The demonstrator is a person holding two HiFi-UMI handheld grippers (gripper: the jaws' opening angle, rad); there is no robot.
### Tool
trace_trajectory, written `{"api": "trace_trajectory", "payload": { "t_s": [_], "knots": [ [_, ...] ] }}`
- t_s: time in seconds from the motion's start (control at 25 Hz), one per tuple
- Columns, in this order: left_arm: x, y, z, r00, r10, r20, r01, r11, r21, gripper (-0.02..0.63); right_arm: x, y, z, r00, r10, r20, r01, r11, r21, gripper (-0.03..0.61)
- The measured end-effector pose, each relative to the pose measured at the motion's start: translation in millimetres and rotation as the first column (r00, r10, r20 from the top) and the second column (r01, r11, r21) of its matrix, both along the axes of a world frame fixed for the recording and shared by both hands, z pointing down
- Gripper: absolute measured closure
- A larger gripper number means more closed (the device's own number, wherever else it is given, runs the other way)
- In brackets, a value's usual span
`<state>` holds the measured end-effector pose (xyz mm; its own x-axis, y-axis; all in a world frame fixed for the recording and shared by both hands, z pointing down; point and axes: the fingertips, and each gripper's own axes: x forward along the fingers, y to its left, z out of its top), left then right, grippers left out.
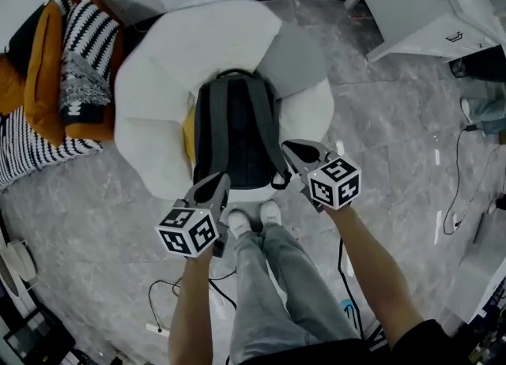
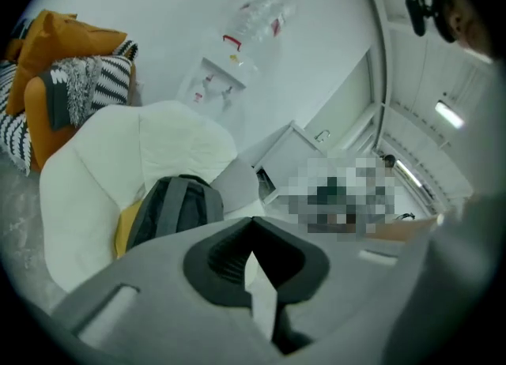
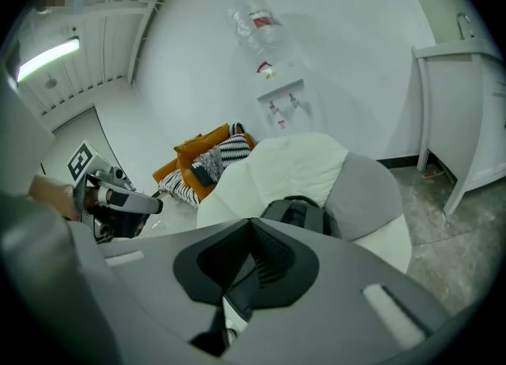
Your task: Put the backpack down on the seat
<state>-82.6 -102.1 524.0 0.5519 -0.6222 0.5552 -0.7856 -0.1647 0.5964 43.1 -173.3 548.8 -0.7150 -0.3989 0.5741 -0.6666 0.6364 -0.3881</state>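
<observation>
Left gripper (image 2: 253, 267): the jaws are seen pressed together with nothing clamped; only a pale sliver of the seat front is glimpsed through the gap behind the pads.
Right gripper (image 3: 251, 265): the jaws are likewise closed. A dark band is seen in the gap, and it cannot be settled whether this is a shoulder strap being pinched or something lying beyond.
Hand pose: both grippers are held low ahead of the person's knees. The forearms are stretched forward, the tips are aimed at the seat's front edge and turned slightly inward, and the marker cubes are nearest the body.
Direction to the backpack (image 1: 235, 130): it lies straight ahead, between the two grippers. The left tip is just beside its lower left corner, and the right tip is at its lower right edge by the strap loop.
Long axis: it runs directly away from the person, from the base at the front edge to the carry handle at the backrest.
Nearer hand: the right is judged nearer, as it overlaps the strap in the head view; the left stops just short.
Backpack's place: it is set on the seat (image 1: 150, 79), leaned against the backrest with the strap side turned to the person and a yellow cushion (image 1: 189, 130) beside it.
Stage: the placing is judged done or all but done.
Next move: a straight draw-back toward the body is called for, with the strap to be freed first if it is caught.
</observation>
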Motion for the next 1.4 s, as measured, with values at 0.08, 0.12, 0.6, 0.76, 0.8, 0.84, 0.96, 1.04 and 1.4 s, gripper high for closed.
{"api": "trace_trajectory", "payload": {
  "t_s": [0.08, 0.12, 0.6, 0.76, 0.8, 0.84, 0.96, 1.04, 1.4],
  "knots": [
    [4, -2, -31, 1.000, -0.013, 0.001, 0.013, 0.999, 0.037, 0.614, 1, -1, -33, 1.000, 0.019, 0.011, -0.019, 0.999, 0.033, 0.571],
    [6, -4, -46, 1.000, -0.016, 0.003, 0.016, 0.998, 0.059, 0.614, 2, -4, -49, 0.999, 0.029, 0.020, -0.030, 0.998, 0.052, 0.571],
    [15, -4, -245, 0.992, -0.104, 0.069, 0.079, 0.951, 0.299, 0.614, -5, 10, -243, 0.984, 0.074, 0.160, -0.112, 0.963, 0.246, 0.571],
    [12, 3, -290, 0.987, -0.145, 0.071, 0.111, 0.932, 0.345, 0.614, 0, 13, -307, 0.961, 0.104, 0.255, -0.175, 0.946, 0.273, 0.569],
    [11, 2, -302, 0.986, -0.166, 0.033, 0.144, 0.924, 0.355, 0.614, 1, 13, -324, 0.955, 0.104, 0.277, -0.185, 0.940, 0.286, 0.569],
    [9, 1, -316, 0.983, -0.185, 0.006, 0.169, 0.913, 0.372, 0.614, 0, 14, -342, 0.950, 0.100, 0.295, -0.192, 0.933, 0.305, 0.569],
    [12, 8, -355, 0.978, -0.211, -0.002, 0.191, 0.883, 0.430, 0.614, 3, 23, -390, 0.938, 0.085, 0.337, -0.212, 0.908, 0.362, 0.568],
    [11, 15, -379, 0.971, -0.237, -0.032, 0.225, 0.860, 0.459, 0.614, 3, 30, -419, 0.927, 0.074, 0.367, -0.228, 0.890, 0.396, 0.568],
    [1, 31, -447, 0.955, -0.291, -0.058, 0.274, 0.789, 0.550, 0.614, -24, 58, -497, 0.906, -0.037, 0.422, -0.182, 0.865, 0.467, 0.571]
  ]
}}
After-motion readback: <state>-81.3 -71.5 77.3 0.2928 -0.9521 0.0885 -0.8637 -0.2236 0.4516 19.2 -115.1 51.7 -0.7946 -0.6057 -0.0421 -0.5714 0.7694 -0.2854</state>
